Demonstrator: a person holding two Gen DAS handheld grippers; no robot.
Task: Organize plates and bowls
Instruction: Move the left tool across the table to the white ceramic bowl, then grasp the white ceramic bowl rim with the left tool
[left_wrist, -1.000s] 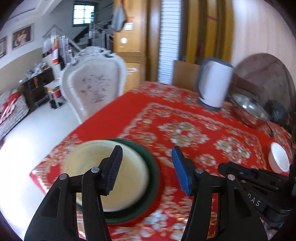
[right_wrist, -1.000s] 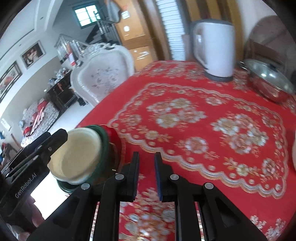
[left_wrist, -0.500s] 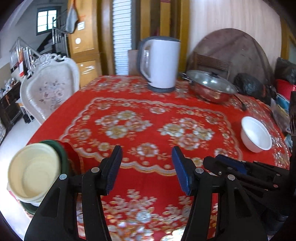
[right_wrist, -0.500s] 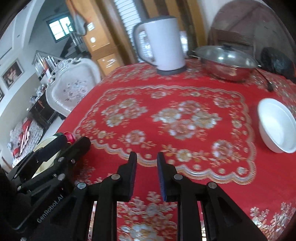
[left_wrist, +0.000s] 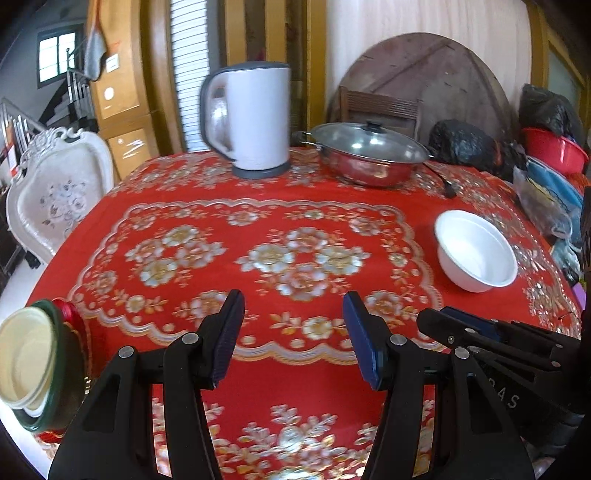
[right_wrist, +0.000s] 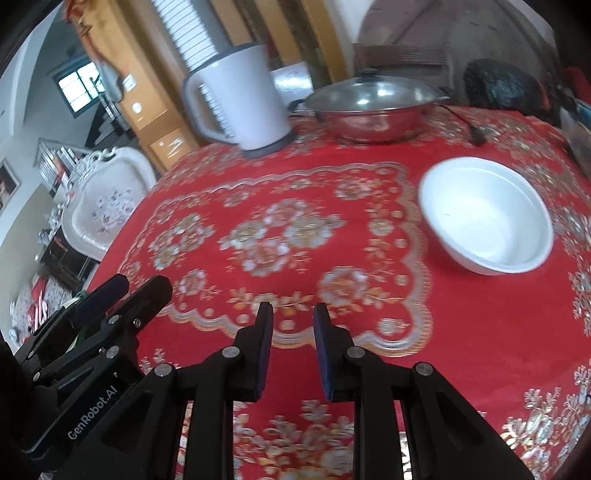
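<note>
A white bowl (left_wrist: 475, 251) stands alone on the right side of the red flowered tablecloth (left_wrist: 288, 236); it also shows in the right wrist view (right_wrist: 487, 216). A cream bowl (left_wrist: 26, 363) rests in a dark green plate (left_wrist: 64, 380) at the table's near left edge. My left gripper (left_wrist: 293, 332) is open and empty above the near middle of the cloth. My right gripper (right_wrist: 293, 338) is open by a narrow gap and empty, with the white bowl ahead to its right. Each gripper's body shows at the edge of the other's view.
A white electric kettle (left_wrist: 251, 118) and a lidded steel pot (left_wrist: 369, 155) stand at the table's far side. A white ornate chair (left_wrist: 55, 195) is beyond the left edge. Black bags (left_wrist: 465, 144) and a red basin (left_wrist: 554, 151) lie at the back right.
Both grippers have swung right, away from the cream bowl and green plate. The white bowl has come into view and drawn closer. The right gripper's jaws have opened a little.
</note>
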